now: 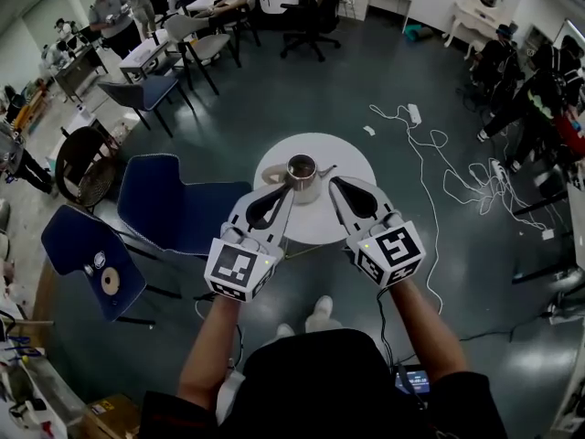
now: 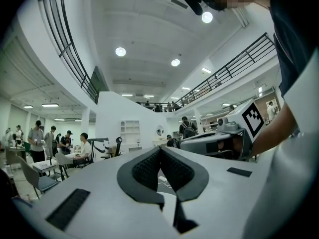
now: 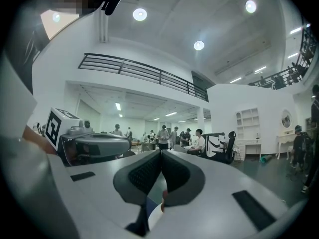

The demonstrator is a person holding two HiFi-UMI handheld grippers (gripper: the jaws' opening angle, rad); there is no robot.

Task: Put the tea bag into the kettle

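Note:
A small metal kettle point(image 1: 302, 176) stands with its top open on a round white table point(image 1: 352, 161) in the head view. No tea bag shows in any view. My left gripper point(image 1: 290, 190) is shut with nothing in it, its tip just left of the kettle. Just right of the kettle, my right gripper point(image 1: 334, 183) is shut and empty too. Both point level across the room. In the left gripper view the pads point(image 2: 149, 167) meet, and the right gripper point(image 2: 219, 139) shows alongside. The right gripper view shows closed pads point(image 3: 147, 172) and the left gripper point(image 3: 92, 144).
Two blue chairs point(image 1: 178, 204) point(image 1: 87, 254) stand left of the table. White cables point(image 1: 457, 176) trail over the floor to the right. Desks, office chairs and several people fill the back of the room. The person's shoes point(image 1: 320, 314) are near the table's front.

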